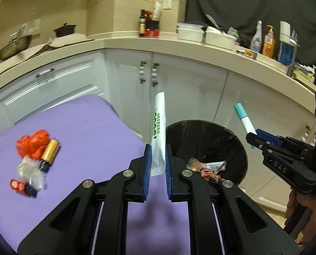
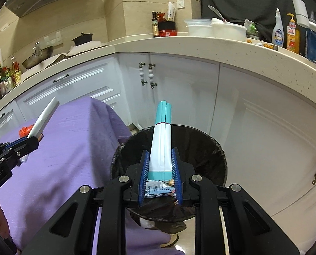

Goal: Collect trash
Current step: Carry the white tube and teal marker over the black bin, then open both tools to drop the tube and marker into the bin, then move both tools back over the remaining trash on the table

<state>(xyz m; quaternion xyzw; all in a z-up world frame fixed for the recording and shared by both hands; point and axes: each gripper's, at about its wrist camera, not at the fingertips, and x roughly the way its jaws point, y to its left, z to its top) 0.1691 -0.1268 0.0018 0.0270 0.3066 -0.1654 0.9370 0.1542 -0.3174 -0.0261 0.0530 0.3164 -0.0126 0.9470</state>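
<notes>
Purple cloth covers the counter (image 1: 89, 131) on the left, and a small heap of trash is left on it: a crumpled red wrapper (image 1: 33, 145), a gold tube (image 1: 49, 154) lying against it, a clear crinkled wrapper (image 1: 31, 173) and a small red packet (image 1: 19, 186). These 4 pieces sit well apart from the bin.

The left tongs (image 1: 158, 163) are narrow and clamped on the lower end of a white sachet with green print (image 1: 159, 131), which stands almost upright above the counter's near edge, just beside the bin's rim. To the right, the black-lined bin (image 2: 200, 148) stands on the floor against the white cabinets and already holds a few wrappers (image 1: 209, 167). The right tongs (image 2: 161, 170) are also narrow, gripping a white and teal packet (image 2: 162, 144) by its lower end, directly over the bin's mouth.

The step in hand looks like the carry to the bin, with 2 pieces held at once. The right packet seems ready to drop: its tongs need only widen. The left sachet probably has to travel a little further right so it clears the rim before release.

Little stands in the way. The 2 tools are close together over a narrow opening, so they could knock each other, and the tall sachet could catch the rim and fall to the floor.
</notes>
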